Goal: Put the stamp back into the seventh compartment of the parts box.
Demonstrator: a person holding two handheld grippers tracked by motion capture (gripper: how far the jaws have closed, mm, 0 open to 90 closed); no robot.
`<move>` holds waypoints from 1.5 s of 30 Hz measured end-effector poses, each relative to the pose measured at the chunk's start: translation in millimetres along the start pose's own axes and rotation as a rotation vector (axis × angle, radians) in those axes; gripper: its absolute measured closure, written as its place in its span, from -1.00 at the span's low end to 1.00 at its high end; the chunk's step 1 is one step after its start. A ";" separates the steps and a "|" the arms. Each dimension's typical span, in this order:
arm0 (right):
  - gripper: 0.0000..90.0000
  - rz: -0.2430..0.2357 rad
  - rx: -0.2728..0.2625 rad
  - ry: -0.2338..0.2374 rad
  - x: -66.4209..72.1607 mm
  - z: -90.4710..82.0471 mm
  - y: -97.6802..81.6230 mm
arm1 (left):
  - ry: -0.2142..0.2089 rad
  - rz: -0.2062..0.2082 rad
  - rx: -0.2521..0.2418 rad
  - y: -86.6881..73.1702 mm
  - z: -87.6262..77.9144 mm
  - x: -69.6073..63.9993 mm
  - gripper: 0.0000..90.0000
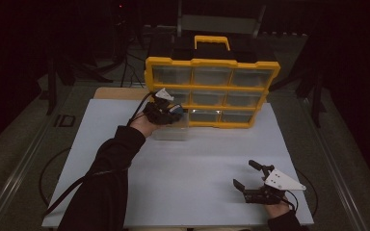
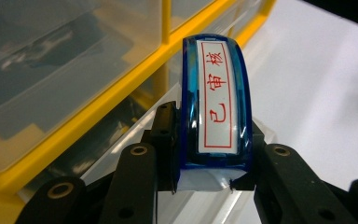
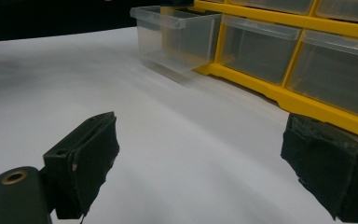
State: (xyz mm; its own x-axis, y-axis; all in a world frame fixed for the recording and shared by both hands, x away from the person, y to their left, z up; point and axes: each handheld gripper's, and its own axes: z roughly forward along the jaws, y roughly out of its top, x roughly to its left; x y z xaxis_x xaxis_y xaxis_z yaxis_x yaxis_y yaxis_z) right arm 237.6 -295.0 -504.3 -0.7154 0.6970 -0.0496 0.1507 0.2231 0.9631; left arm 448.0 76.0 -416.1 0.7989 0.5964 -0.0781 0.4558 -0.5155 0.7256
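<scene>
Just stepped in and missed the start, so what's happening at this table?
A person works two handheld tongs at a white table. The left tongs are shut on a blue stamp with red characters, held over a clear drawer pulled out of the yellow organizer. The right tongs wait open, holding nothing, near the table's front edge.

The upright yellow-framed organizer of clear drawers point(image 1: 212, 91) walls off the upper centre of the white table point(image 1: 183, 192). A clear plastic drawer bin point(image 1: 172, 131) juts out at its lower left. The lower half lies open.
</scene>
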 end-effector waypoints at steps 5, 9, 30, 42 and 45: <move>-0.77 0.001 0.000 -0.001 -0.5 -0.4 -0.1 | 0.002 -0.012 0.037 -1.8 5.9 -0.5 0.54; -0.77 0.000 0.002 0.000 -0.2 0.0 -0.1 | 0.007 -0.025 0.051 -2.0 8.1 0.2 0.54; -0.77 0.001 0.002 -0.002 -0.5 0.2 -0.2 | 0.020 -0.068 0.046 3.0 -1.7 -1.3 -0.33; -0.77 0.001 0.002 -0.003 -0.4 0.1 0.0 | -0.032 -0.026 0.020 4.6 -11.4 -10.6 -0.80; -0.77 0.001 0.003 -0.002 0.0 0.1 0.1 | -0.066 -0.019 -0.011 3.4 -15.8 -11.3 -0.88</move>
State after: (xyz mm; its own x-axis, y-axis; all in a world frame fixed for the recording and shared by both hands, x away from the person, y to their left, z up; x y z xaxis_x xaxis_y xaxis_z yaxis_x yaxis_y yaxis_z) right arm 237.7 -294.9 -504.2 -0.7136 0.6989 -0.0488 0.1538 0.2242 0.9623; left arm 434.4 77.2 -402.0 0.8147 0.5636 -0.1365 0.4668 -0.4977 0.7310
